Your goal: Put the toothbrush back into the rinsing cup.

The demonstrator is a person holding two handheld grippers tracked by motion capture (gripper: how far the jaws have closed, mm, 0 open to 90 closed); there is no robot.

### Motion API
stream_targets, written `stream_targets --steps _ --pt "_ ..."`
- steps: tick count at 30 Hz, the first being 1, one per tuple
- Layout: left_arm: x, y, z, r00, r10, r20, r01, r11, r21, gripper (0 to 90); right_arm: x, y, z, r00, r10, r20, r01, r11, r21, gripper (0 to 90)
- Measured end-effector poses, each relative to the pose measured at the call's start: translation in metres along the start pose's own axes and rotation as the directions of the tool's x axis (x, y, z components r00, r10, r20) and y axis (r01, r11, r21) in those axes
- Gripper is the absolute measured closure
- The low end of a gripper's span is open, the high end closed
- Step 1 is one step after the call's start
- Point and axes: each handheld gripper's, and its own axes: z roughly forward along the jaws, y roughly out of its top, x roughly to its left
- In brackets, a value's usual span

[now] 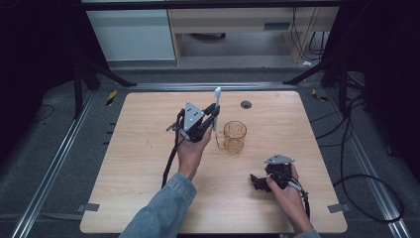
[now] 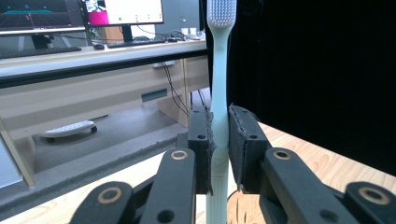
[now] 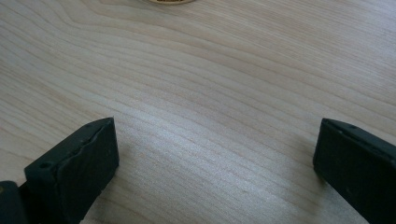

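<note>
Pale toothbrush [image 2: 218, 107] upright, clamped between left jaws

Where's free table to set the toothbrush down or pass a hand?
Bare wood: the whole left side of the table, the far right corner past the round grommet, and the near edge between the forearms. Crowded: mid-table, where the left gripper holds the toothbrush beside the glass mug; the right gripper sits near-right.

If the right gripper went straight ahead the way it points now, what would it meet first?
Probably the table: the right gripper, jaws wide open, looks down along bare wood. Farther along that line sits the glass mug, whose base edge shows at the top of its view.
</note>
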Motion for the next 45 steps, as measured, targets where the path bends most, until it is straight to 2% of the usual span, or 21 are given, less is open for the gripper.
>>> stream_targets --steps 6,11,18,22,24,33,39,45 --pt "0.009 -0.007 -0.001 0.9990 -0.045 -0.002 0.045 0.9984 -0.035 78.9 0.000 0.000 0.000 1.0000 -0.007 -0.001 0.007 1.0000 0.000 0.6" --pt "0.007 -0.013 0.002 0.9974 -0.071 0.013 0.071 0.9958 -0.058 78.9 0.000 0.000 0.000 1.0000 -0.009 -0.002 0.009 1.0000 -0.003 0.6" --pt "0.005 -0.024 0.004 0.9965 -0.078 0.029 0.080 0.9942 -0.072 78.9 0.000 0.000 0.000 0.9999 -0.013 -0.006 0.013 0.9999 -0.001 0.7" --pt "0.005 -0.026 0.003 0.9952 -0.089 0.040 0.093 0.9918 -0.087 78.9 0.001 0.000 0.000 0.9999 -0.011 -0.006 0.011 0.9999 -0.001 0.7" --pt "0.005 -0.026 0.003 0.9956 -0.083 0.043 0.086 0.9919 -0.093 78.9 0.001 0.000 0.000 0.9999 -0.009 -0.006 0.009 1.0000 -0.001 0.7" --pt "0.004 -0.031 0.006 0.9936 -0.099 0.055 0.104 0.9902 -0.094 78.9 0.001 0.000 0.000 0.9999 -0.009 -0.009 0.009 1.0000 -0.001 0.6" --pt "0.001 -0.034 0.008 0.9940 -0.089 0.062 0.094 0.9917 -0.087 78.9 0.001 0.000 0.000 0.9999 -0.010 -0.011 0.010 0.9999 -0.002 0.6" --pt "0.001 -0.037 0.010 0.9935 -0.097 0.059 0.102 0.9906 -0.090 78.9 0.001 0.000 0.000 0.9999 -0.012 -0.011 0.012 0.9999 -0.002 0.7"
